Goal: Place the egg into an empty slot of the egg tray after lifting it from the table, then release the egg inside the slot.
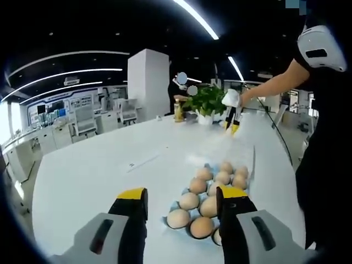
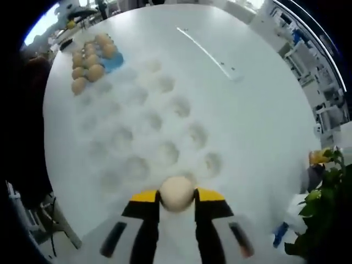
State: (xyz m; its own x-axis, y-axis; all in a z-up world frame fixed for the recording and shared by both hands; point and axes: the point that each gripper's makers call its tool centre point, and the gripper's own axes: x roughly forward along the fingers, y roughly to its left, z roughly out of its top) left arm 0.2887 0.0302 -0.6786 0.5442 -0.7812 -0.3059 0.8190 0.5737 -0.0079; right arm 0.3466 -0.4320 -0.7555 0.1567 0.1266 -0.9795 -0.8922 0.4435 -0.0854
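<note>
The right tool point(image 2: 176, 202) pinches a pale egg point(image 2: 176, 193) between its yellow tips, held above the white bench point(image 2: 258, 126). Beyond the egg lies a white tray point(image 2: 151, 129) of empty slots; at that tray's far end sits a blue tray point(image 2: 114, 63) carrying brown eggs point(image 2: 88, 60). The left tool point(image 1: 181, 203) hangs with jaws spread above the bench, just beside the blue tray. A plant point(image 1: 206, 100) stands across the bench from that tray.
</note>
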